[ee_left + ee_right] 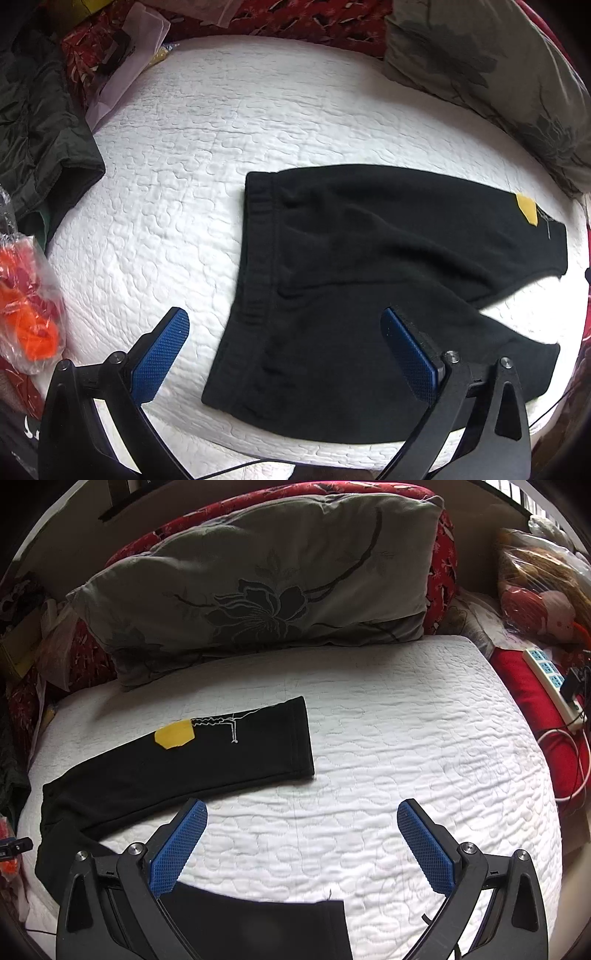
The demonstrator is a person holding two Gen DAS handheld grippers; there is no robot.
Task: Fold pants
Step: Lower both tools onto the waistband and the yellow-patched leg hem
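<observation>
Black pants [369,280] lie flat on a white quilted mattress [166,192], waistband [258,258] to the left, legs spread apart to the right. A yellow patch [527,208] marks the far leg. My left gripper [284,325] hovers open above the waistband's near end, blue pads wide apart. In the right wrist view the far leg [207,753] with its yellow patch [174,734] and white stitching lies ahead, and the near leg's hem [288,923] lies under the tool. My right gripper [302,812] is open above bare mattress [406,746] between the two legs.
A grey flowered pillow [258,579] leans at the mattress's far edge. A dark green garment [40,122] and an orange item in a plastic bag [29,314] lie left. A power strip [546,675] with cables and bagged items [543,590] sit right.
</observation>
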